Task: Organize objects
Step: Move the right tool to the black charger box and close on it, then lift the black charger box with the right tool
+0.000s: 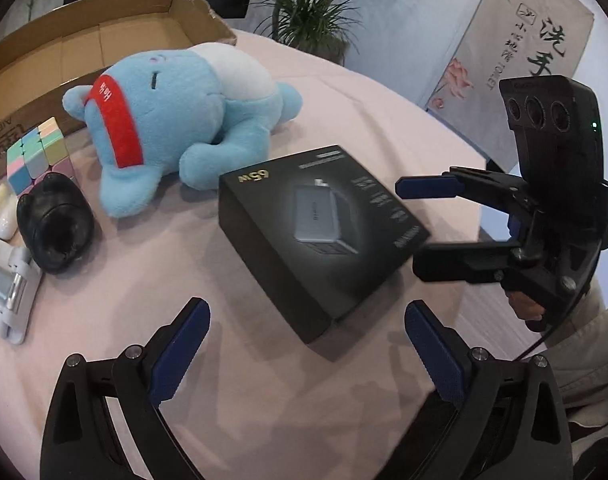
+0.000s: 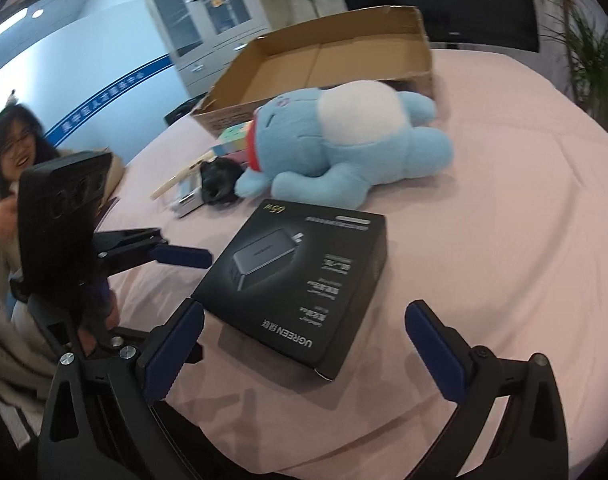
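Both hand-held grippers, left [image 1: 305,350] and right [image 2: 304,346], stand open with nothing held, flanking the black charger box [image 1: 323,236], probably to lift it toward the cardboard box [image 1: 84,52] beyond.

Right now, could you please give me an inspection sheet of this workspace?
Surface: pink cloth, wrinkled.
Job's things: black charger box lying flat at centre; blue plush toy on its side; open cardboard box behind it, nothing seen inside.
Clutter: pastel puzzle cube, black round object, white folding stand beside the plush.
Grippers: left hand-held gripper and right hand-held gripper both open, empty, on either side of the charger box.
Cables: black cable below the right gripper.
Surroundings: potted plants, glass cabinet, seated person.
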